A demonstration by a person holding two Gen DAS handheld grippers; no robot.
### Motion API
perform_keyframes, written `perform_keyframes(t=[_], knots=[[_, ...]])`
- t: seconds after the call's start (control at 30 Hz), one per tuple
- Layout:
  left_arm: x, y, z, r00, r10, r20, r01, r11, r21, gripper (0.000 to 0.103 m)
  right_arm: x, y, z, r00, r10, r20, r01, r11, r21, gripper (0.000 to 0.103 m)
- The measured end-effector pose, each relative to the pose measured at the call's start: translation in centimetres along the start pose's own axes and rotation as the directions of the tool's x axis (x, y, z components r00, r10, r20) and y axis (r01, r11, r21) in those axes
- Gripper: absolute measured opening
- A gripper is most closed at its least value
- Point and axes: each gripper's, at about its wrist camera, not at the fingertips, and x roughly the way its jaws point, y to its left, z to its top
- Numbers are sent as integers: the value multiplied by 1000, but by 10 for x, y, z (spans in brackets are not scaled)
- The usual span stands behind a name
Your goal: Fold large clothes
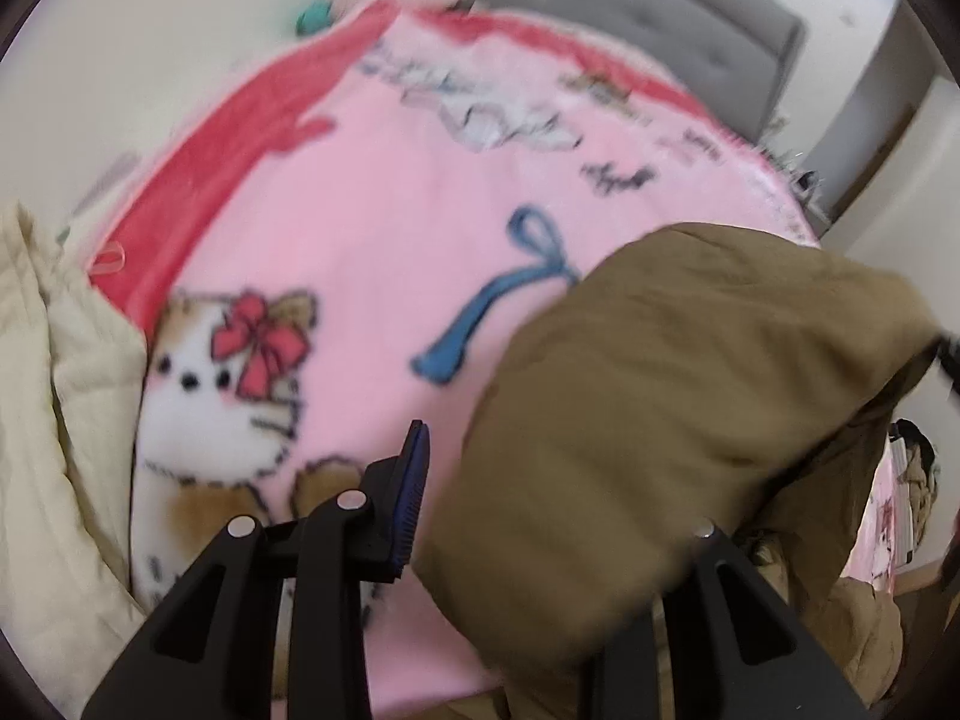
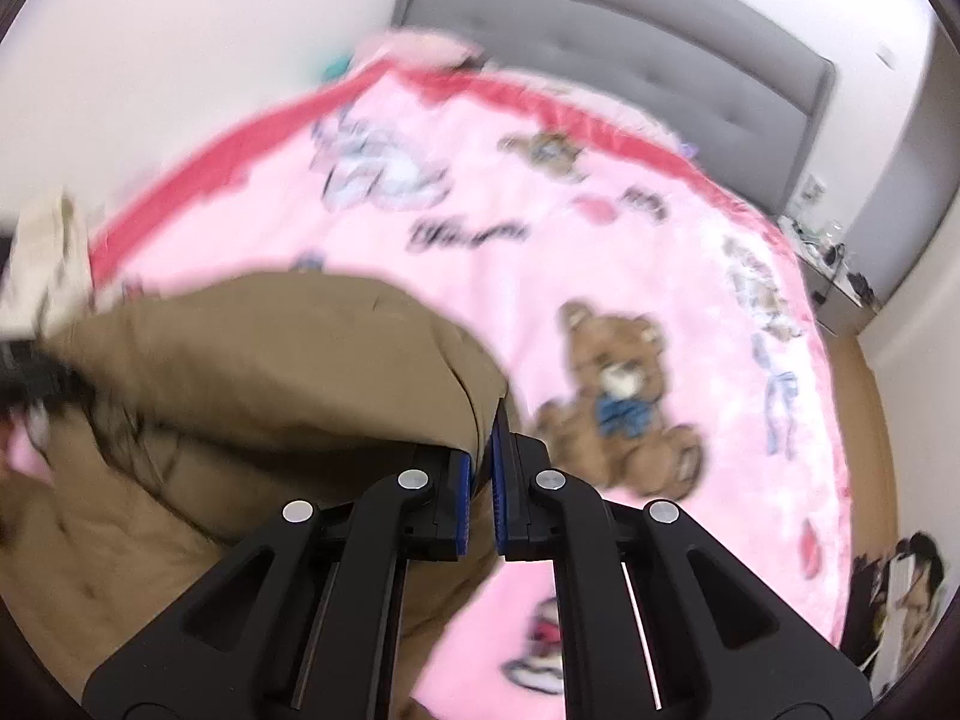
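A large brown garment [image 1: 660,396] lies bunched on a pink cartoon-print blanket [image 1: 372,228] that covers the bed. My left gripper [image 1: 486,456] has the garment's thick fold filling its jaws. Its left pad [image 1: 414,498] shows against the cloth, and its right finger is hidden under the fabric. In the right wrist view the same brown garment [image 2: 258,354] stretches off to the left. My right gripper [image 2: 487,426] is shut on the garment's near edge, with a thin fold pinched between the blue pads. Both views are blurred.
A cream quilt [image 1: 66,408] is heaped at the bed's left side. A grey padded headboard [image 2: 660,48] stands at the far end against white walls. A cluttered bedside table [image 2: 840,282] and wooden floor [image 2: 870,396] lie to the right of the pink blanket [image 2: 600,228].
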Motion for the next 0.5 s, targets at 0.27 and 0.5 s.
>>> perform_keyframes(t=[0.27,0.5], knots=[[7,-34,23,996,68,-52,-62,992,107,33,54,-27,-22,975,-119,-188,118,993,-16,5],[42,-27,1,986,118,-120,-103,987,121,35,107,-23,-75,944,-134,-302,157,986,54,9]])
